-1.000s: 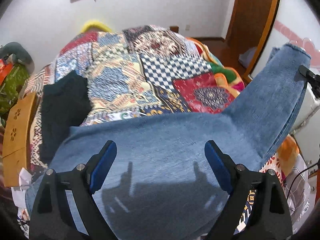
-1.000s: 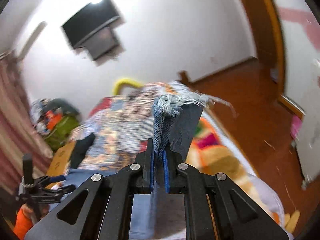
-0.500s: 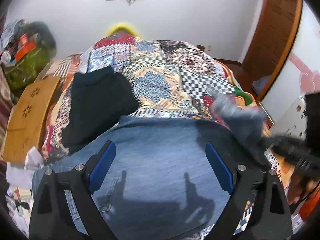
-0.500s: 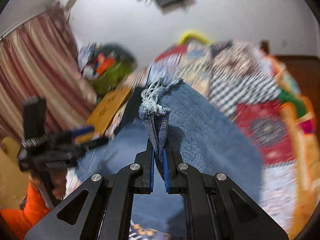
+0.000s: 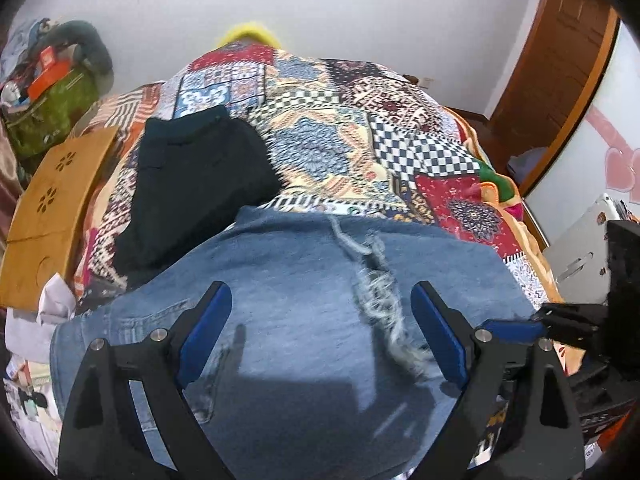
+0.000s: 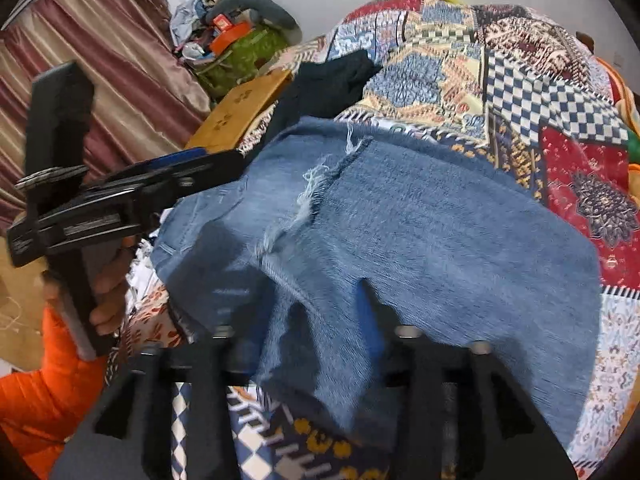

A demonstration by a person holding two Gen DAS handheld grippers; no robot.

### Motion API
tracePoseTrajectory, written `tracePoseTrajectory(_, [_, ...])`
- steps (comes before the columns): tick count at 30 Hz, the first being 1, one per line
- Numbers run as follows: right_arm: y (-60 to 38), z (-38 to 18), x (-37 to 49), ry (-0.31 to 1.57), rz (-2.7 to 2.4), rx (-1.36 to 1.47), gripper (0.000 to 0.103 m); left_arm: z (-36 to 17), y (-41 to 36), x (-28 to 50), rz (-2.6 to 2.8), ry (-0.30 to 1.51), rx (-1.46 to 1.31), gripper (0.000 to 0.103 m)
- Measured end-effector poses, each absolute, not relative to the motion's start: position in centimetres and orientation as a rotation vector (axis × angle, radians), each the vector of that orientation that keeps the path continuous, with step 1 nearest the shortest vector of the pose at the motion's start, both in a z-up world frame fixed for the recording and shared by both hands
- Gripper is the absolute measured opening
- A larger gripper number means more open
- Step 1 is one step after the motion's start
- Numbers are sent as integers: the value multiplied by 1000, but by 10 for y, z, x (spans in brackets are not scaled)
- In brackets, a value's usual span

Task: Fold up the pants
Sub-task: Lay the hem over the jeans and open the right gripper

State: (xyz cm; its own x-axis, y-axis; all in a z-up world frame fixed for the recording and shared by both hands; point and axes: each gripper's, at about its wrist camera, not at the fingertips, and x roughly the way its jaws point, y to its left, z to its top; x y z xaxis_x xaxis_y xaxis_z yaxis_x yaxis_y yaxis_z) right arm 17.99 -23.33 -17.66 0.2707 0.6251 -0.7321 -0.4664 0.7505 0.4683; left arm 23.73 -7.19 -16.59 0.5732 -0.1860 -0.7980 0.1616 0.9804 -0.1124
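Observation:
Blue denim pants (image 5: 304,320) lie on the patchwork bedspread (image 5: 360,152), with the legs folded over the top part so the frayed hems (image 5: 376,288) rest on it. They also show in the right wrist view (image 6: 420,232). My left gripper (image 5: 320,332) is open and empty, hovering just above the denim. My right gripper (image 6: 304,320) has its jaws spread apart, with a loose fold of denim lying between and over them. The right gripper's tip shows at the right edge of the left wrist view (image 5: 516,326).
A folded black garment (image 5: 192,188) lies on the bed beyond the pants to the left. A wooden board (image 5: 52,208) sits at the bed's left edge. A cluttered green bag (image 5: 52,108) stands far left. A door (image 5: 560,64) is far right.
My right gripper swung the pant legs over onto the top part, then opened and released the hems. My left gripper stayed open above the denim.

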Motion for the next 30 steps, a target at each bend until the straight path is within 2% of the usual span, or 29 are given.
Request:
tracePoseTrajectory(1, [-240, -172, 178, 1046, 727, 158, 52, -165, -77, 240, -209, 937, -21, 92])
tracePoseTrajectory(2, [-242, -166, 174, 1029, 713, 145, 53, -165, -81, 242, -214, 937, -11, 92])
tracePoseTrajectory(10, [-308, -155, 190, 969, 523, 161, 54, -179, -134, 274, -253, 981, 97, 92])
tracePoseTrajectory(18, [-321, -222, 213, 1150, 438, 149, 54, -235, -154, 288, -226, 1108, 201, 93])
tracePoseTrajectory(21, [-326, -229, 202, 1120, 414, 153, 70, -234, -151, 282, -239, 1100, 206, 95])
tracePoseTrajectory(30, [-340, -223, 177, 1101, 392, 166, 71, -227, -146, 249, -224, 1038, 273, 96])
